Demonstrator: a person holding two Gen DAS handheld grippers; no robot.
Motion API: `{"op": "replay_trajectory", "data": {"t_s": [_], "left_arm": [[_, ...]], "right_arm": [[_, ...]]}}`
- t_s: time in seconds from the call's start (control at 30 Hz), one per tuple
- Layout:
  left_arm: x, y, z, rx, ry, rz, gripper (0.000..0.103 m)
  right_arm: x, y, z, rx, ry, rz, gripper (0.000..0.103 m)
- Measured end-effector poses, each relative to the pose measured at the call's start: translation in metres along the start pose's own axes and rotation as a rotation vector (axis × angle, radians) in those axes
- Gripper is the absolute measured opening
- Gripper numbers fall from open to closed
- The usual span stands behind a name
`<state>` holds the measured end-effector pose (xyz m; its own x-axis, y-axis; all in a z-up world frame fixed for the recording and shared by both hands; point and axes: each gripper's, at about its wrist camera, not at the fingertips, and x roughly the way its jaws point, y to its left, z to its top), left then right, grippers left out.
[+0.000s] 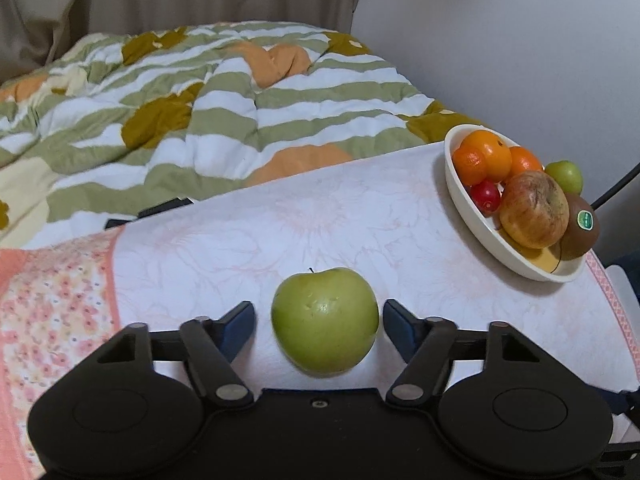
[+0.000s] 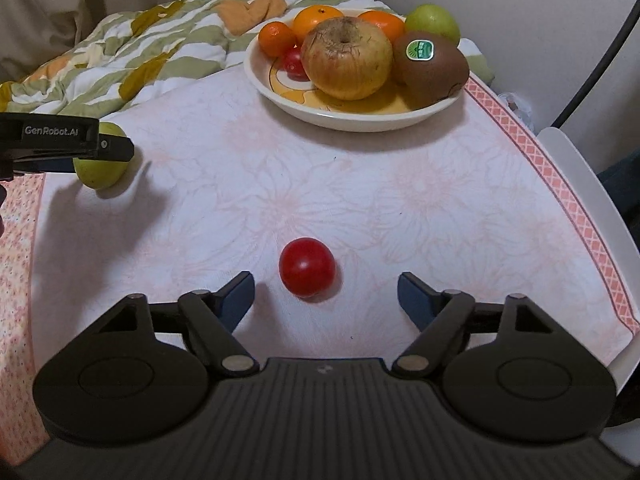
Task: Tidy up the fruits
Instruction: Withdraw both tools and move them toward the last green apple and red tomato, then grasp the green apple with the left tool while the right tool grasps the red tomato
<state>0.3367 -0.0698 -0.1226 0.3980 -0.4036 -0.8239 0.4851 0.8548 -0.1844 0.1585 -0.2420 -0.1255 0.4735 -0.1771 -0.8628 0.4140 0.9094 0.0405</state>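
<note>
A green apple rests on the tablecloth between the open fingers of my left gripper; the pads stand a little apart from its sides. In the right wrist view the same apple shows at the left, partly hidden by the left gripper's finger. A small red tomato lies on the cloth just ahead of my open, empty right gripper. A cream bowl at the back holds oranges, a reddish apple, a kiwi, a green fruit and a small red one. The bowl also shows at the right in the left wrist view.
The table has a white floral cloth with a pink border. A bed with a striped quilt lies behind it. A white chair edge and a dark cable stand at the right, by the wall.
</note>
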Motion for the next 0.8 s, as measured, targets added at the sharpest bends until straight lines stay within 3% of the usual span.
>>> {"op": "replay_trajectory", "data": {"t_s": [0.1,0.47,0.53,0.57,0.8], "left_arm": [[0.002,0.0,0.0,0.003,-0.009,-0.006,0.06],[-0.007,-0.002,-0.011,0.019,-0.014,-0.002,0.06],[-0.011,-0.004,-0.014,0.028,-0.014,0.005,0.06],[-0.012,-0.005,-0.014,0.031,-0.014,0.008,0.06],[-0.03,-0.008,-0.023,0.038,-0.047,0.023,0.06]], "right_arm": [[0.002,0.0,0.001,-0.001,0.004,-0.001,0.084],[0.007,0.007,0.008,-0.034,-0.006,-0.007,0.066],[0.007,0.009,0.009,-0.041,-0.007,-0.007,0.057],[0.007,0.009,0.008,-0.044,-0.009,-0.007,0.046],[0.0,0.012,0.009,-0.069,-0.032,0.006,0.045]]}}
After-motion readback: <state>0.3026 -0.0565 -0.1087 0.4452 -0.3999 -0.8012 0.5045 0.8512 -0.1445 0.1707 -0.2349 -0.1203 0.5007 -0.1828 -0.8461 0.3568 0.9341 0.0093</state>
